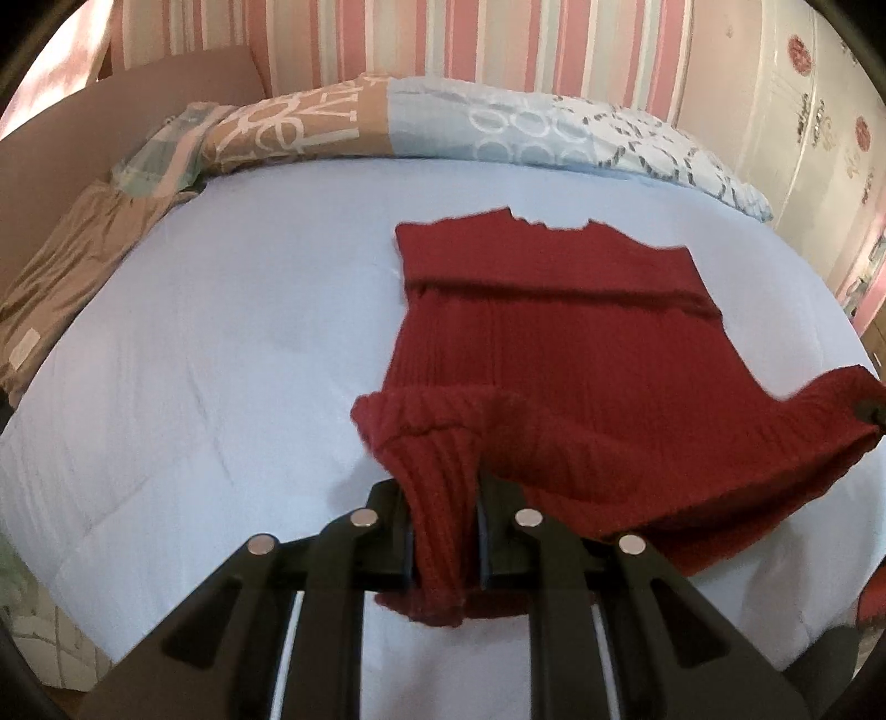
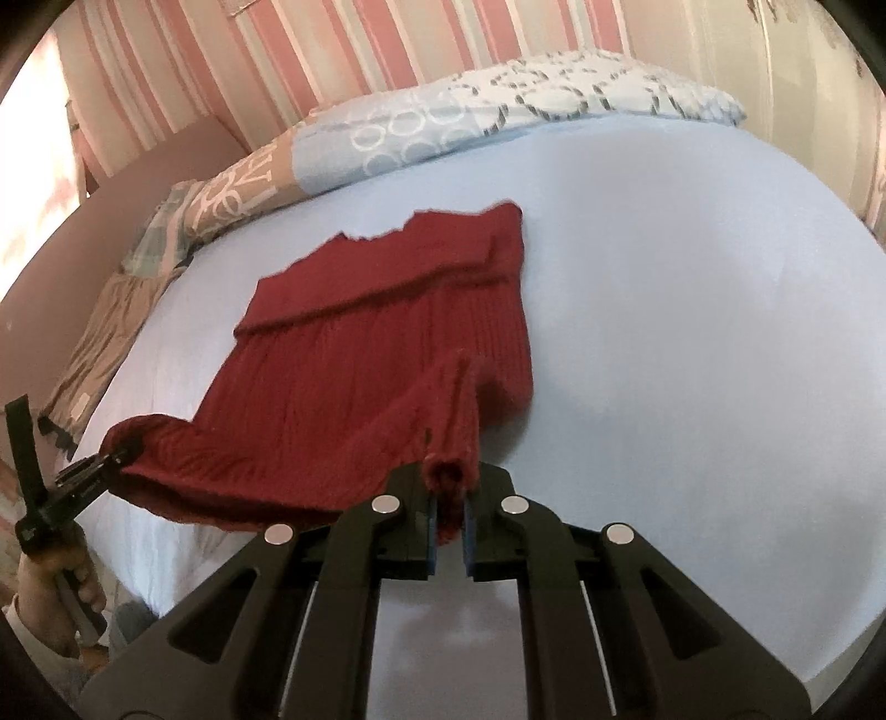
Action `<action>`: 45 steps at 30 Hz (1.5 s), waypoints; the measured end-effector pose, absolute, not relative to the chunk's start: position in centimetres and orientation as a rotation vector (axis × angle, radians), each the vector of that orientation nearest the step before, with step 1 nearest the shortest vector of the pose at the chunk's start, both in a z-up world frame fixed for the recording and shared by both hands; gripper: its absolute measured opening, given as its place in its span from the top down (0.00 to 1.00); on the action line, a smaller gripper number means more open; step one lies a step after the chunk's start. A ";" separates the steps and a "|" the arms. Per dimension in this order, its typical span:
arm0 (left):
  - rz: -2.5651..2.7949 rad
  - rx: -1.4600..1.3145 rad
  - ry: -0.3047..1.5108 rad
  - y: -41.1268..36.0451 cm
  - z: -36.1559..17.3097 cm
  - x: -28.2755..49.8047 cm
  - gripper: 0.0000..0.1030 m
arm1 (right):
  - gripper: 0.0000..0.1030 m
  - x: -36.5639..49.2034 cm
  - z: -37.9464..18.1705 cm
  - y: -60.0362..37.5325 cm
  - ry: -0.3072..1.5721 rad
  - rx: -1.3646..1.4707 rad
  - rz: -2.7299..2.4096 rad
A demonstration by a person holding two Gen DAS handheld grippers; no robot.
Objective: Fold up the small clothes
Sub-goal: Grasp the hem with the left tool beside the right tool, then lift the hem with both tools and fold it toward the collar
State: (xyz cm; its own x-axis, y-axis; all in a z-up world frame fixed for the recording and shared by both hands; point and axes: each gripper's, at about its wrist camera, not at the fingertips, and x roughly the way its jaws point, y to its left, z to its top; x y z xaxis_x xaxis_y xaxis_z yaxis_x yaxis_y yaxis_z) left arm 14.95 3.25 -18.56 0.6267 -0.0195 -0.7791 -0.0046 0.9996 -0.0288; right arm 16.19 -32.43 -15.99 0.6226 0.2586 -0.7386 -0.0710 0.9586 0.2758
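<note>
A dark red ribbed knit sweater (image 1: 554, 343) lies on the light blue bed sheet (image 1: 221, 354), its sleeves folded across the far part. My left gripper (image 1: 443, 498) is shut on the near left corner of its hem and holds it lifted. My right gripper (image 2: 448, 498) is shut on the near right corner of the hem of the sweater (image 2: 360, 354), also lifted. The near edge hangs between the two grippers. The left gripper also shows in the right wrist view (image 2: 105, 459), and the right gripper at the right edge of the left wrist view (image 1: 872, 412).
A patterned blue and tan pillow (image 1: 443, 122) lies along the far edge of the bed. A tan folded cloth (image 1: 72, 277) lies at the far left. A striped pink wall (image 1: 443, 39) stands behind. Bare sheet (image 2: 692, 332) lies right of the sweater.
</note>
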 end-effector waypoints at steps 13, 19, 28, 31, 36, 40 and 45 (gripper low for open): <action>0.066 -0.014 0.867 3.4 -16.6 30.9 0.84 | 0.93 31.0 -14.0 -32.1 0.857 0.213 0.168; 0.088 0.042 0.889 2.7 -18.5 37.6 0.84 | 0.93 37.9 -16.5 -32.1 0.911 0.194 0.147; 0.121 0.043 0.948 2.3 -22.4 45.8 0.84 | 0.93 44.9 -21.2 -31.9 0.984 0.150 0.116; 0.124 0.057 0.958 2.0 -23.3 47.5 0.84 | 0.93 46.8 -22.0 -31.7 0.992 0.132 0.113; 0.129 0.072 0.980 2.2 -24.5 49.8 0.81 | 0.93 49.8 -22.6 -31.1 1.000 0.095 0.100; 0.130 0.052 1.006 2.3 -25.4 51.8 0.76 | 0.92 51.7 -22.9 -30.7 1.007 0.087 0.085; 0.185 0.054 0.991 3.2 -24.5 53.5 0.22 | 0.84 53.9 -23.8 -31.0 1.060 0.103 0.043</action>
